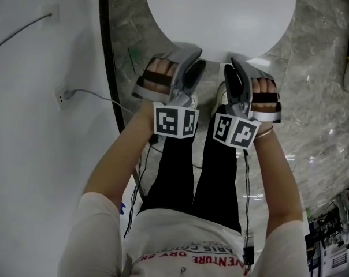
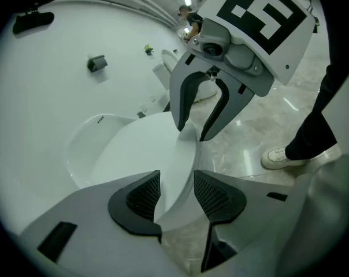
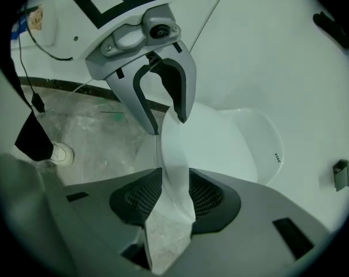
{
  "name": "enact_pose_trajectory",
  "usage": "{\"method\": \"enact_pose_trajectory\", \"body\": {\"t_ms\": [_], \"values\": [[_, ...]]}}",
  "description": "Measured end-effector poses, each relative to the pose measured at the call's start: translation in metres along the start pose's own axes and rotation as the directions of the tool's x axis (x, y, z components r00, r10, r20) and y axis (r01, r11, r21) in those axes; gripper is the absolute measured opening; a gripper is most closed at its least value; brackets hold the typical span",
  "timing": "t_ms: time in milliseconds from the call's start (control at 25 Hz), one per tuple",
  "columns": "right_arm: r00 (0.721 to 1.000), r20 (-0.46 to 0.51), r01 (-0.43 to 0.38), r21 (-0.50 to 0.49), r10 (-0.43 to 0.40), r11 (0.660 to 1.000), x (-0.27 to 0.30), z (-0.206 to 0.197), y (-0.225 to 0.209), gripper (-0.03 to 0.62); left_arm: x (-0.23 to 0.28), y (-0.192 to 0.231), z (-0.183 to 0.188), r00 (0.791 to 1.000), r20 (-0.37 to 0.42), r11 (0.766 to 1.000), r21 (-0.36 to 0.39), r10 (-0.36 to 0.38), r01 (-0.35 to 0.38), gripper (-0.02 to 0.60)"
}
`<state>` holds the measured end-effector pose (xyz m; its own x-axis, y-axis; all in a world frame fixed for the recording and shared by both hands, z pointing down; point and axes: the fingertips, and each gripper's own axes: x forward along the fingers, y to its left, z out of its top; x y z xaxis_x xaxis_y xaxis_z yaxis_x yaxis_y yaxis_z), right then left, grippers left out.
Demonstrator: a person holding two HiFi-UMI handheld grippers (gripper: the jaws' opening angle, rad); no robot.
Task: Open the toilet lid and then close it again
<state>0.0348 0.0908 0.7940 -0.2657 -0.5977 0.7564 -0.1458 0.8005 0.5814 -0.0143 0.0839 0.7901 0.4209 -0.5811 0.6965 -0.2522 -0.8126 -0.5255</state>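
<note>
While the white toilet lid (image 1: 221,16) lies lowered on the toilet, above the marble floor (image 1: 319,97), the left hand-held gripper (image 2: 175,190) points downward with jaws apart and the lid's front rim between its pads. Just beside it, the right hand-held gripper (image 3: 175,192) stands open astride the same rim.

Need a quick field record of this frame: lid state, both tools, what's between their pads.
toilet lid: white, lying down flat in the head view
left tool: open, lid's front rim between its pads
right tool: open, same rim between its pads
tool layout: side by side at the lid's near edge
floor: grey marble
</note>
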Motion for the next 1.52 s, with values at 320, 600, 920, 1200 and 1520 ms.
{"method": "enact_pose_trajectory", "body": {"t_ms": [320,600,920,1200,1520], "values": [[0.999,0.002,0.053,-0.067,-0.053,0.996,0.004,-0.005,-0.003,0.101,0.013,-0.002,-0.001,1.0,-0.006,0.99,0.142,0.026,-0.025,0.195],[0.998,-0.015,0.056,-0.054,-0.056,0.997,0.0,-0.004,-0.008,0.114,0.008,0.002,0.0,1.0,-0.009,0.998,0.064,0.024,-0.023,0.195],[0.997,0.007,0.077,-0.05,-0.077,0.996,-0.021,0.004,-0.025,0.114,-0.009,0.02,0.014,1.0,0.021,1.0,-0.014,0.017,-0.017,0.19],[0.997,0.025,0.075,-0.01,-0.075,0.997,-0.056,0.009,-0.062,0.114,-0.034,0.047,0.045,0.999,0.039,0.998,-0.066,-0.004,0.007,0.152],[0.991,0.07,0.123,-0.082,-0.117,0.989,-0.094,0.03,-0.114,0.108,-0.071,0.098,0.08,0.997,0.071,0.999,-0.035,0.025,-0.022,0.108]]}}
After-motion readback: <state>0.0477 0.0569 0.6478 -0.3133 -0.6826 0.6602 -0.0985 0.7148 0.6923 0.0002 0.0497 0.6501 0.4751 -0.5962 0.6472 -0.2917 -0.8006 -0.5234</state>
